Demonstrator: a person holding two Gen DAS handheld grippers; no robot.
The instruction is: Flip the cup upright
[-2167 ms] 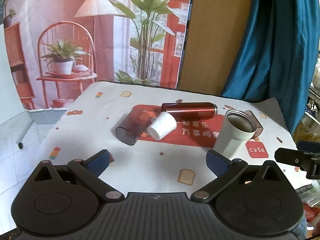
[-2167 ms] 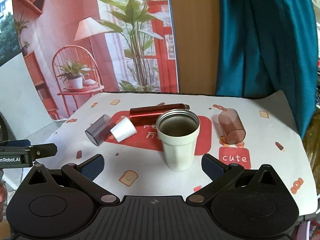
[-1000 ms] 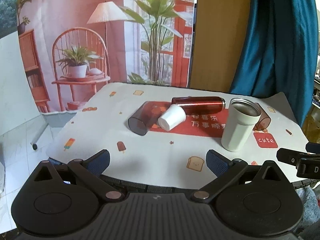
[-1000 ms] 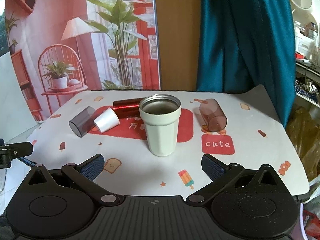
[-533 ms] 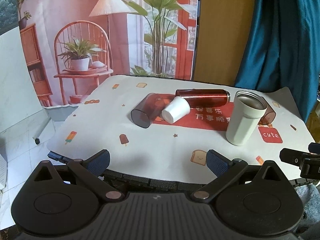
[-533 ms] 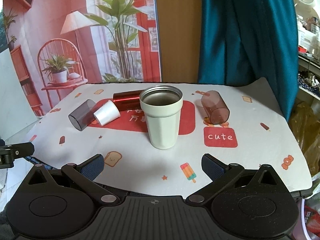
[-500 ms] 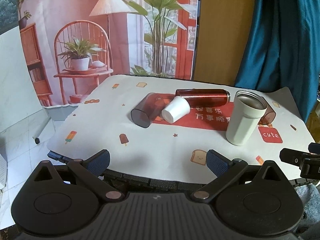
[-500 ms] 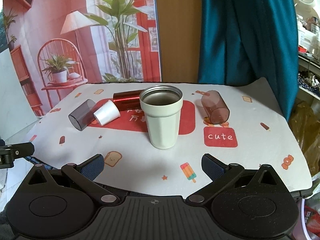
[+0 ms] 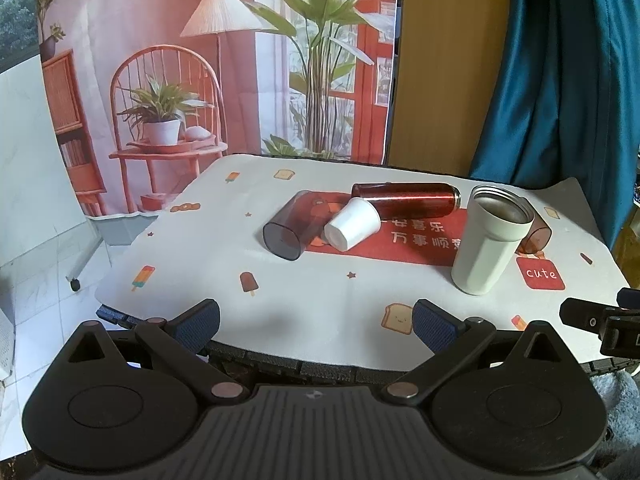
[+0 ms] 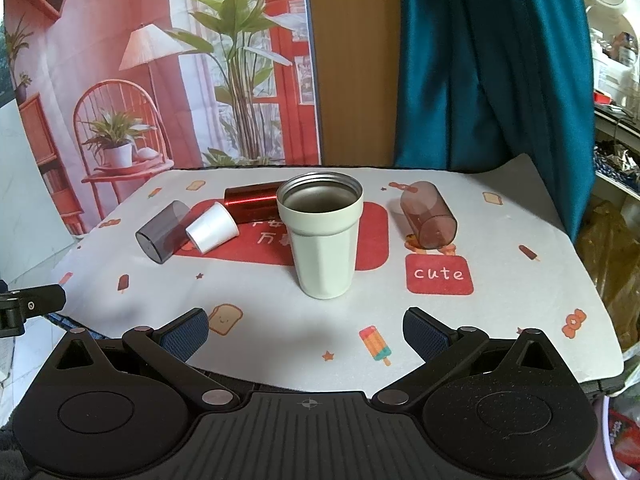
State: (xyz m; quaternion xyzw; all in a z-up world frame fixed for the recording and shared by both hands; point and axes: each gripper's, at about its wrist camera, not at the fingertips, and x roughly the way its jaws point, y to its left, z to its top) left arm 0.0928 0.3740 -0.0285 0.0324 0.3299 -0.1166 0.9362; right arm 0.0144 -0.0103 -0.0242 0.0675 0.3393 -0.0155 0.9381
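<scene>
A cream tumbler stands upright on the table, mouth up; it also shows in the left wrist view. A small white cup, a grey tinted cup, a red metal bottle and a reddish tinted cup lie on their sides. My left gripper is open and empty at the table's near edge. My right gripper is open and empty, in front of the tumbler.
The table has a white cloth with red patches and small prints. A printed backdrop and a blue curtain hang behind it. Clutter lies off the right edge.
Both grippers have drawn back from the table toward its near edge, so the objects look farther away. The cups and the bottle have not moved.
</scene>
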